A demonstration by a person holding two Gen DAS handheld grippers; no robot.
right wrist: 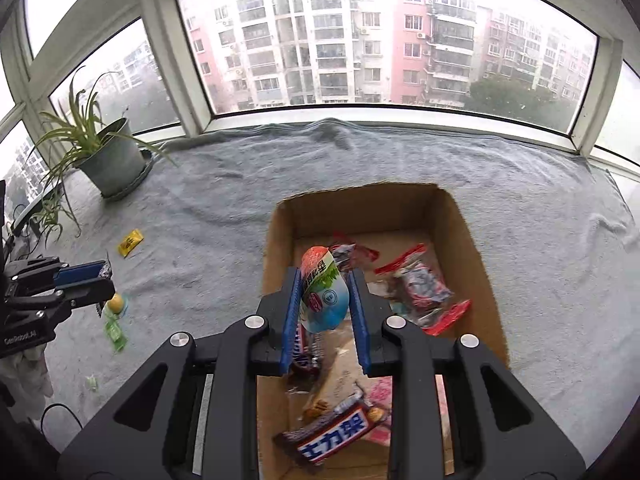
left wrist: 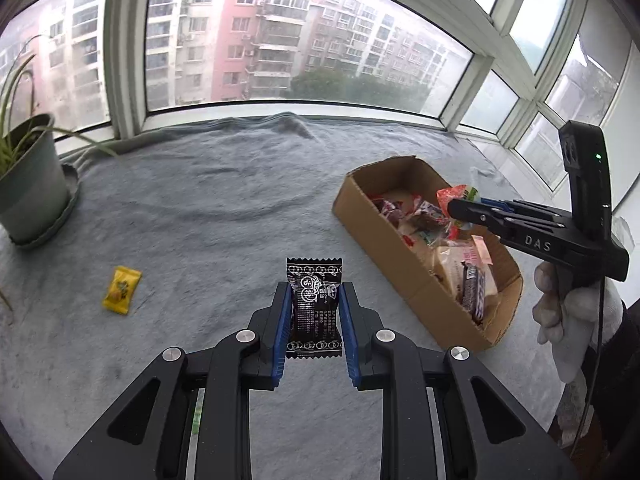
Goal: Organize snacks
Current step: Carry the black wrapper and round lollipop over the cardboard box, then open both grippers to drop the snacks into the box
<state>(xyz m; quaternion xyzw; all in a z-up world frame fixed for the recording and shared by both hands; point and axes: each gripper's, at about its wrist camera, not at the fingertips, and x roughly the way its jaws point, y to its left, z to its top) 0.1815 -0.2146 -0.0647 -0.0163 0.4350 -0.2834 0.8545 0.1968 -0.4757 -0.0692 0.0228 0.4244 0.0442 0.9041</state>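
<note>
A grey blanket (right wrist: 400, 160) covered the tabletop below the window (right wrist: 384, 40), with a potted plant (right wrist: 108, 156) standing at its far left corner. An open cardboard box (right wrist: 460, 232) lay on the blanket, holding a heap of wrapped snacks, among them a chocolate bar (right wrist: 336, 432) near its front end and a red-edged clear packet (right wrist: 420, 288) further in. The right hand-held gripper (right wrist: 326, 300), carried by a white-gloved hand (left wrist: 568, 320), hung over the box with its blue pads clamped on a blue, white and orange snack pouch (right wrist: 322, 292). The left hand-held gripper (left wrist: 314, 312) was above the blanket to the left of the box, its jaws gripping a small black sachet (left wrist: 315, 300) held upright. A yellow candy packet (left wrist: 121, 289) lay alone on the blanket between the plant and the box, and a green wrapper (right wrist: 114, 332) lay nearer the front edge.
</note>
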